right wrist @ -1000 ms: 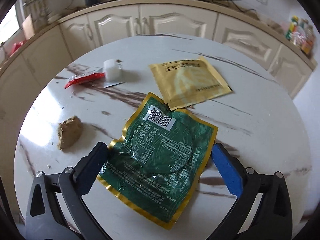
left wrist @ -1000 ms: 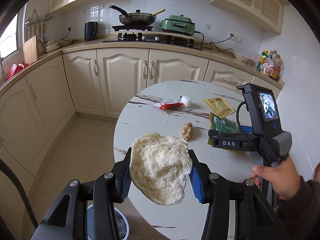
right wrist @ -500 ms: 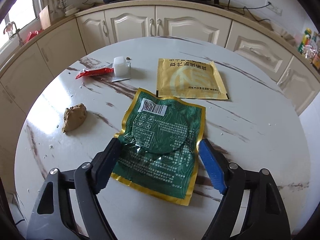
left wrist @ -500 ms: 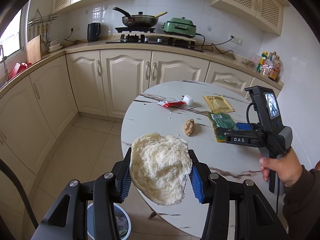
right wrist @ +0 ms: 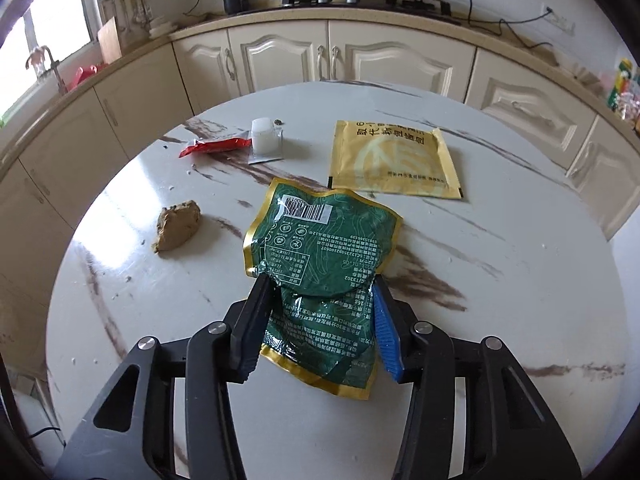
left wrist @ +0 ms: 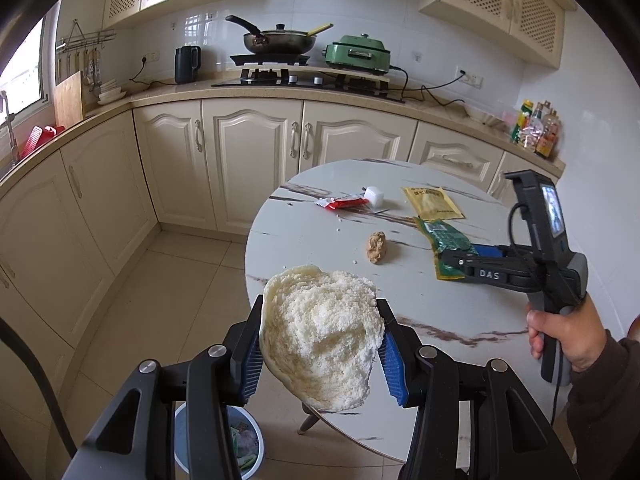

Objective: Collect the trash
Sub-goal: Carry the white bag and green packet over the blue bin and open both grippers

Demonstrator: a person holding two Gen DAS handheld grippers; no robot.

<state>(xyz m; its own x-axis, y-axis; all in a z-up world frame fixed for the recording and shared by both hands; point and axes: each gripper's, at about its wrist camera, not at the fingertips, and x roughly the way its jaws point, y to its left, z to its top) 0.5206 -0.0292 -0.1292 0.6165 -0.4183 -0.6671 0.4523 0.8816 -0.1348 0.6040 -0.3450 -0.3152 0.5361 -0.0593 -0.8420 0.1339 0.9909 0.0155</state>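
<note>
My left gripper [left wrist: 320, 340] is shut on a torn piece of white bread [left wrist: 320, 332] and holds it in the air beside the round marble table [left wrist: 320, 240], above the floor. A blue trash bin [left wrist: 244, 440] with litter in it stands on the floor below it. My right gripper [right wrist: 320, 312] is shut on a green foil packet [right wrist: 324, 248], which buckles between the fingers at the table; it also shows in the left wrist view [left wrist: 460, 256]. A yellow packet [right wrist: 394, 160], a red wrapper [right wrist: 216, 146], a white cube [right wrist: 264, 140] and a brown lump [right wrist: 178, 224] lie on the table.
Cream kitchen cabinets [left wrist: 248, 160] and a counter with a stove, pan [left wrist: 280, 40] and kettle [left wrist: 186, 64] run behind the table. Tiled floor [left wrist: 160, 300] lies left of the table. Bottles [left wrist: 536, 128] stand on the counter at right.
My left gripper has pulled back and left off the table with the bread. My right gripper's fingers have closed in on the green packet, crumpling it, and drawn it back a little.
</note>
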